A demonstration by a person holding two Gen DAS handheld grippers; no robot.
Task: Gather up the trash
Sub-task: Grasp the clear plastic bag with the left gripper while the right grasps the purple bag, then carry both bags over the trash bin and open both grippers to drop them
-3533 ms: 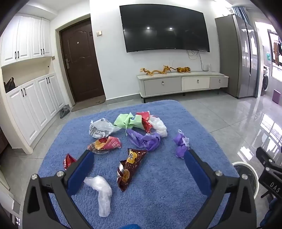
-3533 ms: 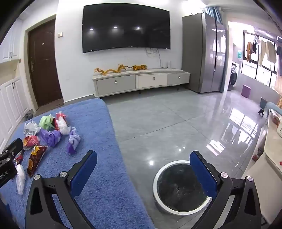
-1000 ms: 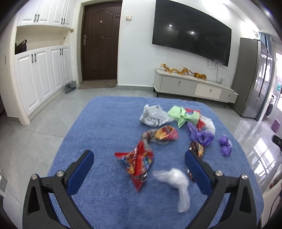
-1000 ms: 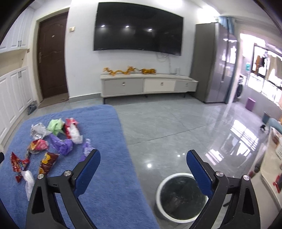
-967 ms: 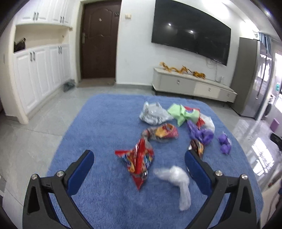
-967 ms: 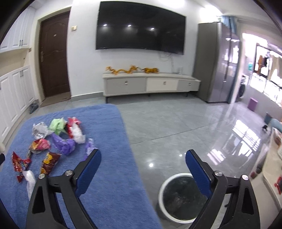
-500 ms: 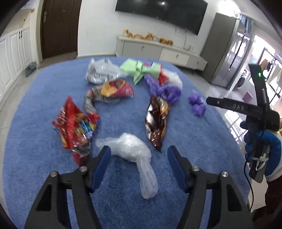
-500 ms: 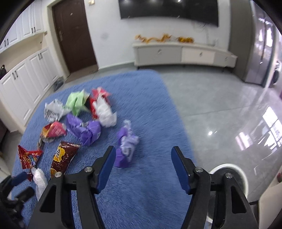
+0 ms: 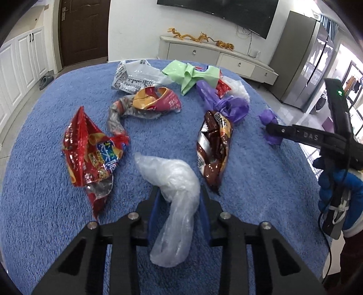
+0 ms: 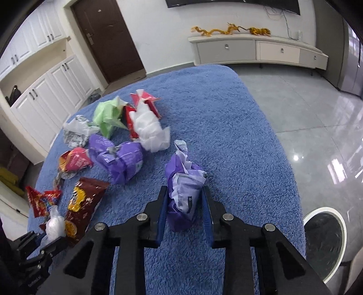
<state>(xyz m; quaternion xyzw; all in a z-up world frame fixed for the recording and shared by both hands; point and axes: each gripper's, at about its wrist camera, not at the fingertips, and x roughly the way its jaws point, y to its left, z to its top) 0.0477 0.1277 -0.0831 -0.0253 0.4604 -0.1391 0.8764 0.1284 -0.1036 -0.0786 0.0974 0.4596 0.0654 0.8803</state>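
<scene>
A blue rug (image 9: 249, 181) carries scattered wrappers and bags. A white-rimmed bin (image 10: 323, 229) stands on the tiled floor to the right of the right gripper (image 10: 185, 205), likely the drop point. The left gripper (image 9: 178, 204) has its fingers clamped on a clear plastic bag (image 9: 172, 181); the right gripper's fingers pinch a crumpled purple wrapper (image 10: 183, 183), both apparently ready to lift.

Beyond the fingertips, far off: a dark door (image 10: 109, 38) up left, white cupboards (image 10: 45, 90) further left, a low cabinet (image 10: 256, 51) ahead topped by gold dragons (image 10: 229, 29), a TV (image 9: 217, 9) above. Fridge (image 9: 301, 68) far right. Grey tiles (image 10: 306, 118) right of the tool.
</scene>
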